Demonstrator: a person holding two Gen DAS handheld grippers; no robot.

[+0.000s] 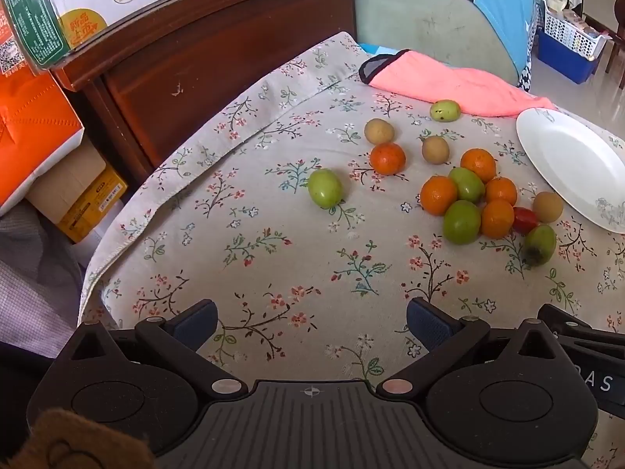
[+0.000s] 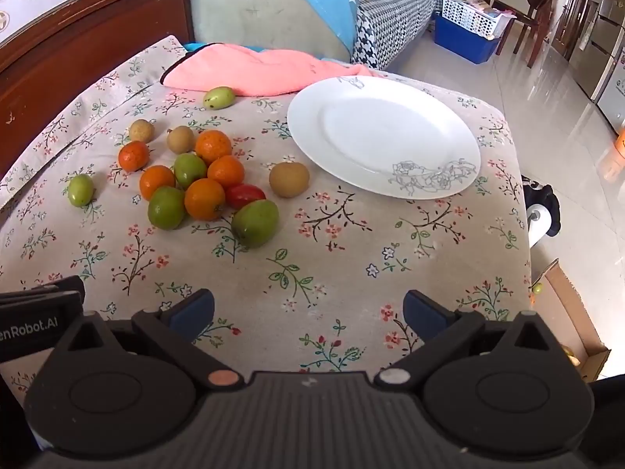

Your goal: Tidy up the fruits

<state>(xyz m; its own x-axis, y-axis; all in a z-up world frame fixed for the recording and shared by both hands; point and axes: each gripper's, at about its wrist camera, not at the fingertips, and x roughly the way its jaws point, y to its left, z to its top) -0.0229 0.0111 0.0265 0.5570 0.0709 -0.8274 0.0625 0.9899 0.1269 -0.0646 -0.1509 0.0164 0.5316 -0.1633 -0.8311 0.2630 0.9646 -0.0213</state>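
Observation:
Several small fruits lie loose on a floral tablecloth (image 1: 273, 258): oranges (image 1: 438, 194), green fruits (image 1: 325, 188), brown ones (image 1: 435, 149) and one red one (image 1: 524, 219). In the right wrist view the cluster of fruits (image 2: 205, 198) sits left of an empty white plate (image 2: 383, 133), with a brown fruit (image 2: 289, 179) beside the plate's rim. The plate's edge shows at the right of the left wrist view (image 1: 570, 164). My left gripper (image 1: 311, 326) is open and empty, near the table's front. My right gripper (image 2: 308, 314) is open and empty, well short of the fruits.
A pink cloth (image 2: 250, 70) lies at the table's far edge, a green fruit (image 2: 219, 97) just before it. A wooden headboard (image 1: 218, 51) and stacked boxes (image 1: 35, 125) stand left. A sofa (image 2: 265, 8), blue crate (image 2: 465, 41) and tiled floor are right.

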